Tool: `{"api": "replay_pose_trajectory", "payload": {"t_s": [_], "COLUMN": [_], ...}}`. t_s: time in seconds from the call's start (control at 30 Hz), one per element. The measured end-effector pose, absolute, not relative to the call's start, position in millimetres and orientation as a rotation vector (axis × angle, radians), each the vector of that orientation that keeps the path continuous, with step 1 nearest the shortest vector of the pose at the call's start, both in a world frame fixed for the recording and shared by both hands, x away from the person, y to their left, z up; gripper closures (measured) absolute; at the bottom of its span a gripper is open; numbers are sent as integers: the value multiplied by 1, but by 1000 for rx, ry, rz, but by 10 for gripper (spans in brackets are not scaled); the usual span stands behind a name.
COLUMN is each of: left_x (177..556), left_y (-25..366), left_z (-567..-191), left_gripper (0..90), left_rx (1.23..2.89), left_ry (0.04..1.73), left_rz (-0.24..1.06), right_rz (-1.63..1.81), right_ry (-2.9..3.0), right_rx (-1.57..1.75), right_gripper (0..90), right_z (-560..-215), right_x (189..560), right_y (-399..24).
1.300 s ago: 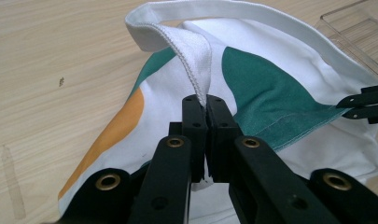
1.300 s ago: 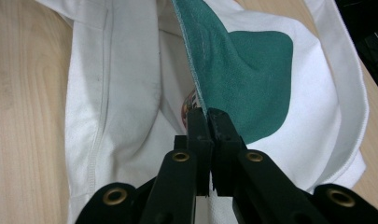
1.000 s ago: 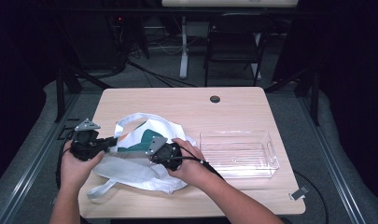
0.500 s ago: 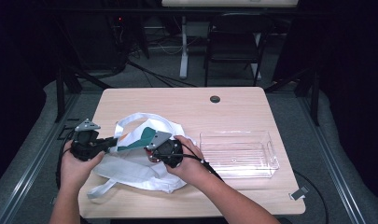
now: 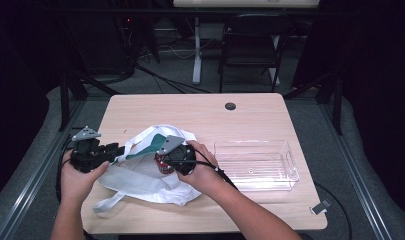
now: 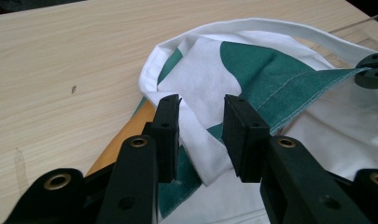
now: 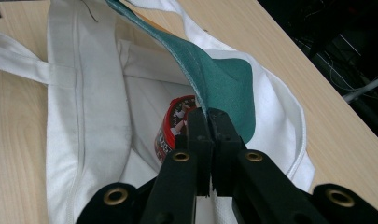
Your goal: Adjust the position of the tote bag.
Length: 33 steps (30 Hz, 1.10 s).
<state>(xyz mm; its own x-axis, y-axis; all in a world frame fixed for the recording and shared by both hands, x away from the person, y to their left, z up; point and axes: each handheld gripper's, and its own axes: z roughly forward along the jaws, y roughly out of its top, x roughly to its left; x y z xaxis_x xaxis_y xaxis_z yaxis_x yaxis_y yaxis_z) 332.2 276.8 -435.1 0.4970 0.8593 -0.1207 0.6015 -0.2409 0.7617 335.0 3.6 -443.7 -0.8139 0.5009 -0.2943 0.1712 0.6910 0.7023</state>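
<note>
A: Bottom of the left gripper view first: the left gripper (image 6: 201,140) has just been opening. A second ago it was pinched shut; now the pads stand apart with a fold of the cloth bag (image 6: 270,84) lying loose between them, not pressed.

B: So that side has let go?

A: I'd say so. That leaves the right gripper (image 7: 208,128), lower centre of its own view, holding the bag's mouth alone: jaws closed tight on the green hem, lifting it like a tent flap.

B: And under the flap?

A: A red can (image 7: 170,128) with a printed label, round and hard, lying inside the bag just behind those jaws.

B: The bag itself?

A: Soft woven fabric, white with green patches, stitched seams, flat webbing handles. From the high view it lies left of centre on the pale wood-grain table (image 5: 205,112). Farther right, a clear rigid plastic tray (image 5: 255,165), rectangular, empty.
</note>
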Motion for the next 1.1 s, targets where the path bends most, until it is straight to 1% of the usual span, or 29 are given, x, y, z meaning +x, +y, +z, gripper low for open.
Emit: {"api": "replay_pose_trajectory", "payload": {"t_s": [0.37,0.57,0.8,1.1], "left_x": [329,328,327,328], "left_y": [284,284,284,281], "left_z": [-431,-431,-432,-436], "left_gripper": [608,562,536,518], "left_rx": [1940,1959,1974,2015], "left_ry": [1206,1183,1172,1147], "left_rz": [432,475,505,506], "right_rz": [951,962,956,945], "right_ry": [2428,2419,2413,2405], "right_rx": [548,581,602,611], "right_gripper": [889,889,889,889], "right_z": [-434,-431,-428,-424], "right_x": [346,352,358,365], "right_y": [5,6,7,4]}}
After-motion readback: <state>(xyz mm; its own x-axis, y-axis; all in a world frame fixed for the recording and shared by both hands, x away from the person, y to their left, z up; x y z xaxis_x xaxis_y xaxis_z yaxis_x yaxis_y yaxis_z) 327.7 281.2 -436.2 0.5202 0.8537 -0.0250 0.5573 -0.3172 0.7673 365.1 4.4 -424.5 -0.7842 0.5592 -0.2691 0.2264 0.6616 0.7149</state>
